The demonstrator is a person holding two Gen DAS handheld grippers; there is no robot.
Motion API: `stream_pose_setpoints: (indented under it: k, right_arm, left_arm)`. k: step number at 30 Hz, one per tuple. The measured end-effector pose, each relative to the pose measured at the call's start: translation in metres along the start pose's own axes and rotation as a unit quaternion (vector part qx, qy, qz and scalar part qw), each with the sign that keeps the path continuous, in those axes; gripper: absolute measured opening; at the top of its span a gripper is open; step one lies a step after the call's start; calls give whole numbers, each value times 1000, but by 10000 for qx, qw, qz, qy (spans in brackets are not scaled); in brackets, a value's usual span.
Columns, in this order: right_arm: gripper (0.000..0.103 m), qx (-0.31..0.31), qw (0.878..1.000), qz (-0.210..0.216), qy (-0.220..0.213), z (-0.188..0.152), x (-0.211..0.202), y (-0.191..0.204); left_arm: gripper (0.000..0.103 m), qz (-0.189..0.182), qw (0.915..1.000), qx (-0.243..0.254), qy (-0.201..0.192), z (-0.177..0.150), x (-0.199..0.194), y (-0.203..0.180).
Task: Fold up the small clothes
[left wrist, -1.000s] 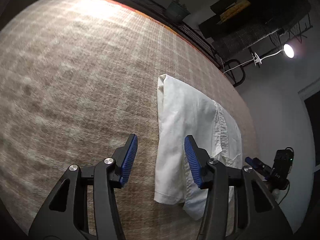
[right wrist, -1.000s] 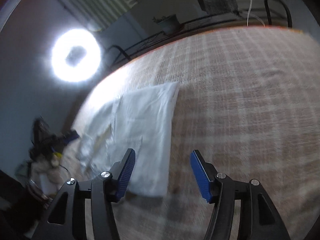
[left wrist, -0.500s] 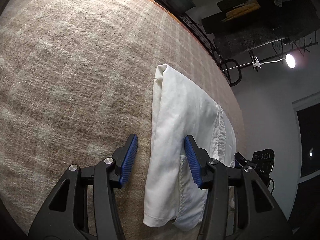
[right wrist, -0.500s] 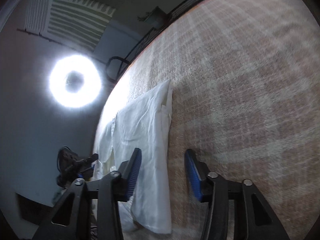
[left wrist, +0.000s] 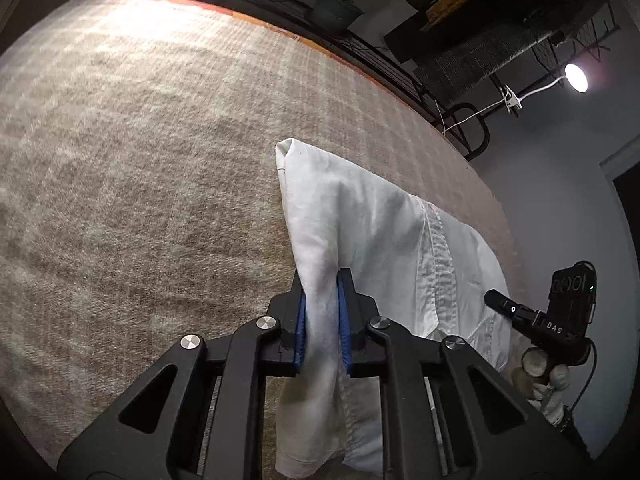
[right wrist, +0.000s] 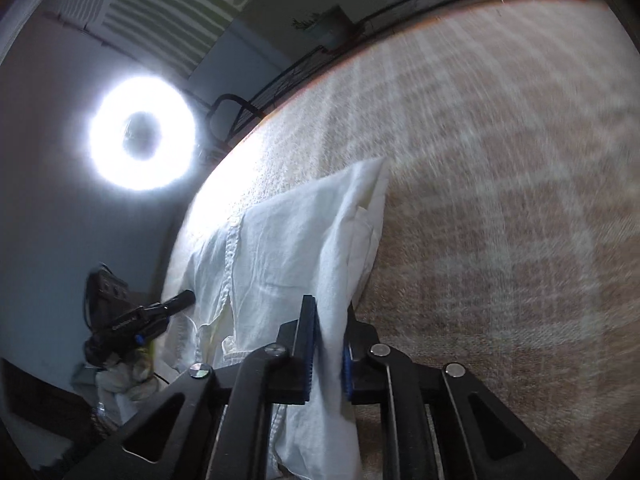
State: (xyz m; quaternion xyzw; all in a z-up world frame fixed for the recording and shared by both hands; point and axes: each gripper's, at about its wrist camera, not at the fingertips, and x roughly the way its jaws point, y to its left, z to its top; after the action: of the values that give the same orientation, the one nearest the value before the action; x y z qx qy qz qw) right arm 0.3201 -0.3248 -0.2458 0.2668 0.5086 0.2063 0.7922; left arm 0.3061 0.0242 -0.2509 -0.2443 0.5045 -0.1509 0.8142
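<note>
A small white shirt with a button placket lies partly folded on a beige plaid blanket. My left gripper is shut on the shirt's folded long edge and pinches the cloth between its blue pads. In the right wrist view the same shirt shows, and my right gripper is shut on its folded edge too, lifting it slightly. The other gripper shows small at the side of each view: the right one in the left wrist view, the left one in the right wrist view.
The blanket spreads wide beyond the shirt. A ring light glares at the left. A lamp, dark shelving and a potted plant stand past the far edge.
Both grippers were open beside the shirt's edge. They have moved onto the folded edge and shut on it, and the edge now stands raised.
</note>
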Motion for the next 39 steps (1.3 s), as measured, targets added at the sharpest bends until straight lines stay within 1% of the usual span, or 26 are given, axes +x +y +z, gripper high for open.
stream_pose_setpoints:
  k: [5, 9, 13, 17, 24, 28, 34, 36, 39]
  right_arm:
    - [6, -560, 9974, -436, -86, 4, -4, 35]
    - [6, -930, 9938, -580, -196, 7, -15, 55]
    - [5, -1183, 9895, -763, -331, 14, -34, 64]
    - [5, -1254, 9861, -961, -504, 26, -61, 53]
    - [5, -1263, 9773, -1490, -821, 67, -104, 19]
    - [5, -1242, 9713, -1781, -970, 98, -118, -5]
    - [5, -1248, 9598, -2208, -1202, 141, -135, -37]
    - [5, -1220, 9552, -2385, -1262, 157, -137, -49]
    - [4, -1166, 9485, -2626, -1338, 181, -138, -68]
  left_arm:
    - [10, 145, 9987, 437, -223, -3, -12, -29]
    - [10, 79, 9973, 679, -285, 0, -16, -54]
    - [9, -64, 9956, 903, -244, 7, -4, -87]
    - [9, -205, 9932, 1125, -217, 20, 20, -124]
    - [9, -458, 9876, 1488, -198, 46, 75, -195]
    - [9, -561, 9830, 1736, -206, 65, 110, -238]
    - [9, -690, 9786, 1927, -226, 92, 168, -296]
    - [9, -672, 9767, 2018, -290, 100, 187, -316]
    - [9, -641, 9751, 2095, -348, 108, 211, -333]
